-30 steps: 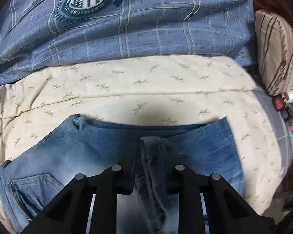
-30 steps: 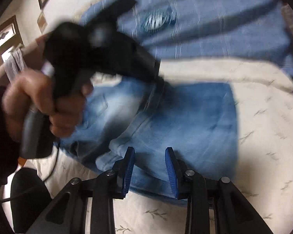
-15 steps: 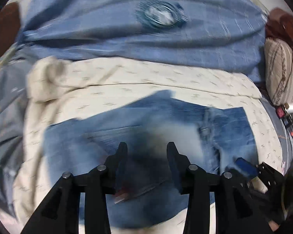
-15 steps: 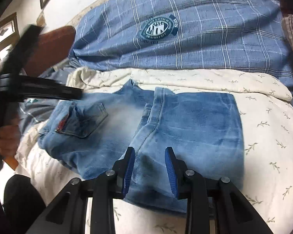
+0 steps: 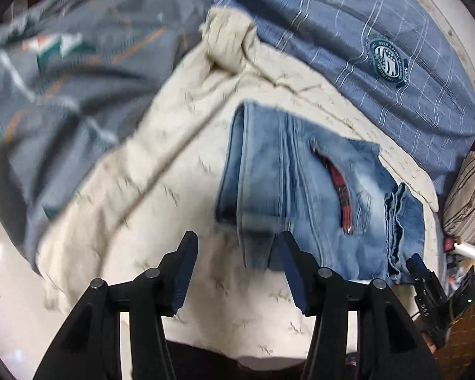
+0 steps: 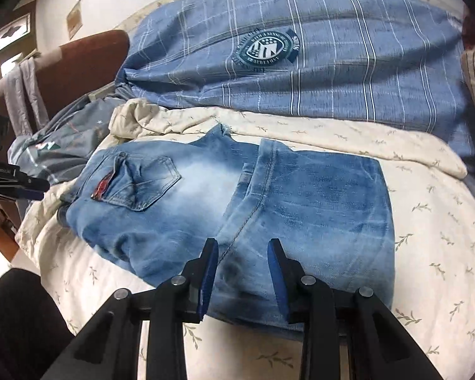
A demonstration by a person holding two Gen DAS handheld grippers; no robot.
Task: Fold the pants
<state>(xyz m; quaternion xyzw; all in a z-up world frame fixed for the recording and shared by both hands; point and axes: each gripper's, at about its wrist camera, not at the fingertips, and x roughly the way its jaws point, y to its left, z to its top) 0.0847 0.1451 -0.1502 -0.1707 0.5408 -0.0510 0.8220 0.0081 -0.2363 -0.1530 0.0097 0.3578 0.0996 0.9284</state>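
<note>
The light blue jeans (image 6: pixel 237 202) lie folded on the cream bedspread (image 6: pixel 427 237), leg ends laid over the seat, back pocket to the left. In the left wrist view the jeans (image 5: pixel 300 190) lie ahead and to the right. My left gripper (image 5: pixel 237 247) is open and empty, off the waist end of the jeans; it shows at the left edge of the right wrist view (image 6: pixel 15 180). My right gripper (image 6: pixel 242 250) is open, its jaws standing apart over the near edge of the folded denim; it also shows in the left wrist view (image 5: pixel 427 288).
A blue plaid quilt (image 6: pixel 316 57) with a round crest lies behind the jeans. A grey patterned blanket (image 5: pixel 63 79) is bunched at the left. A striped pillow (image 5: pixel 471 196) sits at the right. A brown headboard (image 6: pixel 79 63) stands at the far left.
My left gripper let go of the denim, opened and swung away to the left end of the jeans. The right gripper has stayed open over the near edge.
</note>
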